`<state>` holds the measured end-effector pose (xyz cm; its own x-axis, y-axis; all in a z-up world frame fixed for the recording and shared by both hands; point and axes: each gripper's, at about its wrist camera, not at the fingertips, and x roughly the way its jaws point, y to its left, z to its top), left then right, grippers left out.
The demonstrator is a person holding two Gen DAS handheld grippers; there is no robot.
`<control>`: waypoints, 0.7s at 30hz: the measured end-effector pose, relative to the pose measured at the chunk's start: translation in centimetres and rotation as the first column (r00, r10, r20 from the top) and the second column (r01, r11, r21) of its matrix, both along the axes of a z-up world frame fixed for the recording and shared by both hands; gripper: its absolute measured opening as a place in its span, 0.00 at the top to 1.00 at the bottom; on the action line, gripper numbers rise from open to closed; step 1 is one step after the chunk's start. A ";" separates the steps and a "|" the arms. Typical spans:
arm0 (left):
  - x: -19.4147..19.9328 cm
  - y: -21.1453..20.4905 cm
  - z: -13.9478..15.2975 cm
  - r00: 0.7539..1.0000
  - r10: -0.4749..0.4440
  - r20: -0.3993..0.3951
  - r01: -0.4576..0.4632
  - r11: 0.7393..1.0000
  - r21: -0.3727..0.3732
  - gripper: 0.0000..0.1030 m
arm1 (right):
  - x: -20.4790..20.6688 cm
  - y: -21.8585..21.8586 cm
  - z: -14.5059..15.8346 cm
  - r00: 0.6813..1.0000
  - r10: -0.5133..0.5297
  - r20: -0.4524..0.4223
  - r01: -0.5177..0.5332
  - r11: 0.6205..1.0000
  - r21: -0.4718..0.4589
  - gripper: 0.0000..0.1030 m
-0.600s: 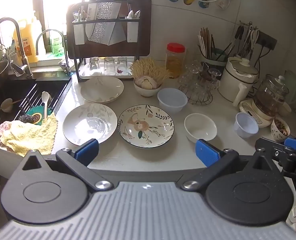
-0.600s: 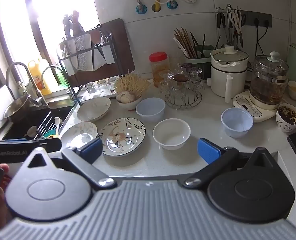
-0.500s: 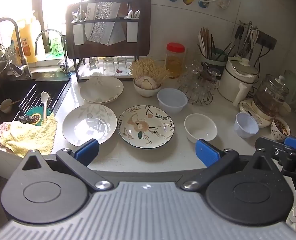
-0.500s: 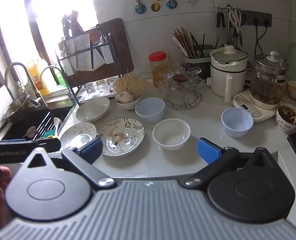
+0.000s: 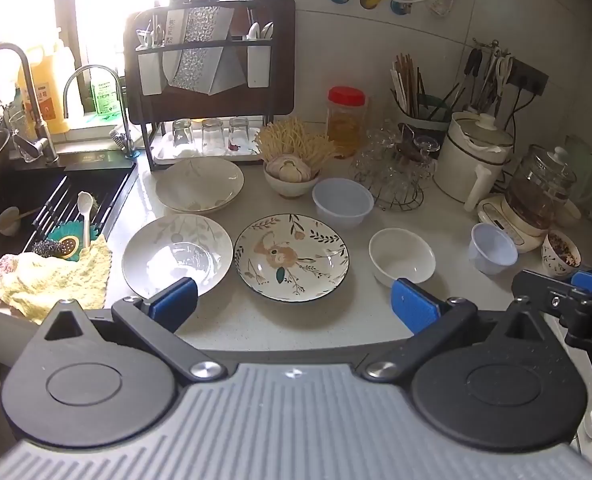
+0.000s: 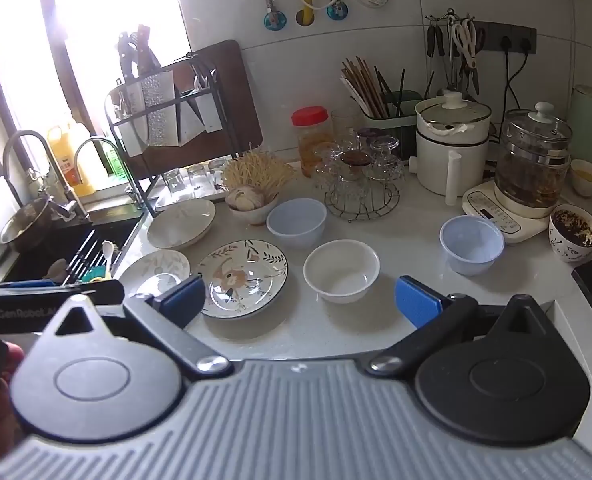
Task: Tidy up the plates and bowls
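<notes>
Pale speckled counter (image 5: 296,324) by a sunlit sink (image 5: 36,200), floral plate (image 5: 292,258) among bowls — left claw (image 5: 292,304) and right claw (image 6: 299,300) both released

Plates and bowls on the kitchen counter

The left gripper (image 5: 292,302) hangs wide open at the bottom. Above it sits a flower plate (image 5: 291,257), with a white plate (image 5: 177,254) on its left and a small white bowl (image 5: 401,255) on its right.

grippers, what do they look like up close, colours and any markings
Both tools, left and right, match: bright blue finger pads on black linkage arms, round black hubs, a ribbed grey body. White "GenRobot" lettering shows on the left tool's black housing in the right wrist view.
</notes>
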<state>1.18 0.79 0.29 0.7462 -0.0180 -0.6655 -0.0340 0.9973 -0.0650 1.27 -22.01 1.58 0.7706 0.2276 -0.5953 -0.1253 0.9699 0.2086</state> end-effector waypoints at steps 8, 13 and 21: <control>0.1 0.4 -0.2 1.000 0.001 0.001 -0.001 1.000 0.004 0.00 | 0.0 0.4 -0.2 1.000 -0.004 -0.009 0.004 1.000 0.000 0.00; 0.2 0.8 -0.3 1.000 0.004 -0.002 -0.004 1.000 0.001 0.00 | 0.1 0.4 -0.3 1.000 -0.005 -0.014 0.005 1.000 -0.004 0.00; 0.2 1.4 -0.6 1.000 0.014 -0.003 -0.014 1.000 0.001 0.00 | 0.1 0.8 -0.4 1.000 0.000 -0.023 -0.001 1.000 -0.010 0.00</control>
